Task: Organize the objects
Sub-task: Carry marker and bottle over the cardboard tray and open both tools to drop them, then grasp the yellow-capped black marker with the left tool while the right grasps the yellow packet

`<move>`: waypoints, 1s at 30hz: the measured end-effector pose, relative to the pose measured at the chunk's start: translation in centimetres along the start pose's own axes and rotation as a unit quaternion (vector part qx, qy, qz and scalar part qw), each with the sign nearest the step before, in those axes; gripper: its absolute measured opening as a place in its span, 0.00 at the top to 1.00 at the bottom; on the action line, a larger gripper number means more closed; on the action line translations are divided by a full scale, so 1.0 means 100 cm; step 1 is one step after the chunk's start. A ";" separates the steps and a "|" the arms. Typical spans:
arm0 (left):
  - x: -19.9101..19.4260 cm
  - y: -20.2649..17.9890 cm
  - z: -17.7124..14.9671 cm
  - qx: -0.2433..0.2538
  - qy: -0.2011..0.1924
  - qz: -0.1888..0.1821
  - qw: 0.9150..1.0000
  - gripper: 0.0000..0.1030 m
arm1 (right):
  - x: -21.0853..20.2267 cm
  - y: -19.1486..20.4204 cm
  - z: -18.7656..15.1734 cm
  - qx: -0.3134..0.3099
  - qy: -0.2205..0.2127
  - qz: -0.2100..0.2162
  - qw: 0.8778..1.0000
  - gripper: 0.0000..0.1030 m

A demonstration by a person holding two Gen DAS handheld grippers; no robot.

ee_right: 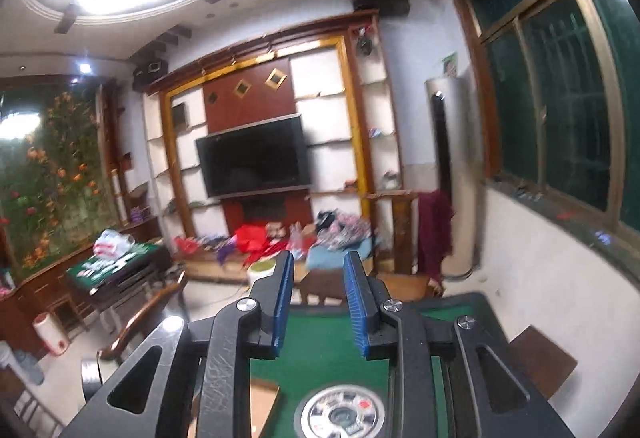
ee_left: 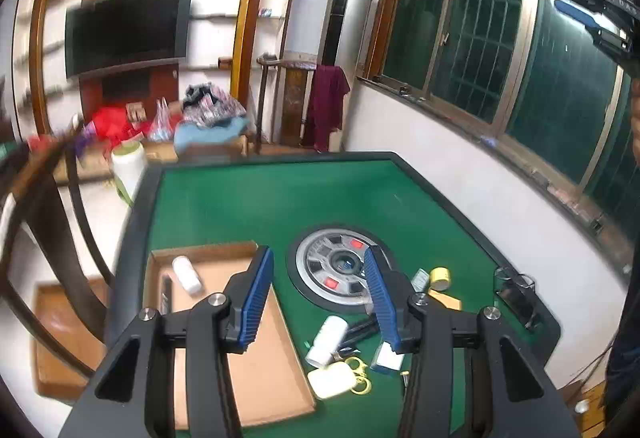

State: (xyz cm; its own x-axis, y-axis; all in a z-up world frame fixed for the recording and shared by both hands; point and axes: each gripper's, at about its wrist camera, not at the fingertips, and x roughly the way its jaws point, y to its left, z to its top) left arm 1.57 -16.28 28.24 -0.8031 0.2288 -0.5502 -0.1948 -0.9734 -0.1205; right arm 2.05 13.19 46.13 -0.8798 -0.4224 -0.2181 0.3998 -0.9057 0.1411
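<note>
While the green felt table (ee_left: 248,198) is filling most of the left wrist view inside its dark raised rim, a round grey metal dial (ee_left: 340,266) with red squares is sitting at its centre. A shallow, flat-bottomed tray of brown cardboard (ee_left: 260,358) is lying on the felt left of the dial, holding one white plastic bottle (ee_left: 186,274) on its side near the far corner. The loose things are lying in a cluster right of the tray: a second white bottle (ee_left: 326,338), a pale, rounded-square case (ee_left: 332,380), a yellow ring-shaped tape roll (ee_left: 440,277) and yellow scissor handles (ee_left: 358,374).

The left gripper (ee_left: 318,258) is hanging above the felt with its ribbed blue pads partly apart, gripping nothing. The right gripper (ee_right: 318,262) is pointing into the room, its blue pads standing a narrow gap apart, holding nothing.
</note>
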 end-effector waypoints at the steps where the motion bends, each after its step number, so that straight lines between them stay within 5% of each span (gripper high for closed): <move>1: -0.006 -0.013 0.006 0.026 -0.012 0.016 0.999 0.55 | -0.002 -0.007 -0.007 0.002 0.002 0.006 1.000 0.72; 5: -0.033 -0.060 0.042 0.051 -0.029 0.005 0.998 0.55 | -0.017 -0.042 -0.014 0.011 0.006 0.009 1.000 0.72; 10: -0.064 -0.119 0.071 0.089 -0.046 -0.036 0.994 0.55 | -0.068 -0.095 0.021 0.034 -0.033 -0.021 0.999 0.72; 17: -0.130 -0.219 0.102 0.144 -0.081 -0.127 0.978 0.52 | -0.184 -0.154 0.076 0.048 -0.116 -0.140 0.982 0.72; 21: -0.165 -0.270 0.134 0.176 -0.099 -0.150 0.968 0.50 | -0.240 -0.171 0.107 0.060 -0.153 -0.196 0.967 0.72; 23: -0.177 -0.286 0.143 0.173 -0.105 -0.165 0.965 0.46 | -0.253 -0.172 0.114 0.047 -0.141 -0.209 0.966 0.55; 24: -0.180 -0.290 0.144 0.169 -0.103 -0.171 0.965 0.43 | -0.252 -0.171 0.111 0.038 -0.120 -0.202 0.971 0.46; 25: -0.180 -0.291 0.139 0.167 -0.101 -0.175 0.965 0.43 | -0.245 -0.171 0.104 0.029 -0.094 -0.190 0.977 0.26; 30: -0.139 -0.265 0.086 0.132 -0.059 -0.188 0.972 0.41 | -0.181 -0.140 -0.006 -0.043 -0.002 -0.109 0.993 0.21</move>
State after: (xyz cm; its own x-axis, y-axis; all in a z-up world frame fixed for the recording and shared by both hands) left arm 13.03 6.46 46.23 -0.7029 0.5821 -0.4087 -0.6119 -0.7879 -0.0696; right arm 12.51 33.45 47.51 -0.9491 -0.2150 -0.2303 0.2192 -0.9756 0.0073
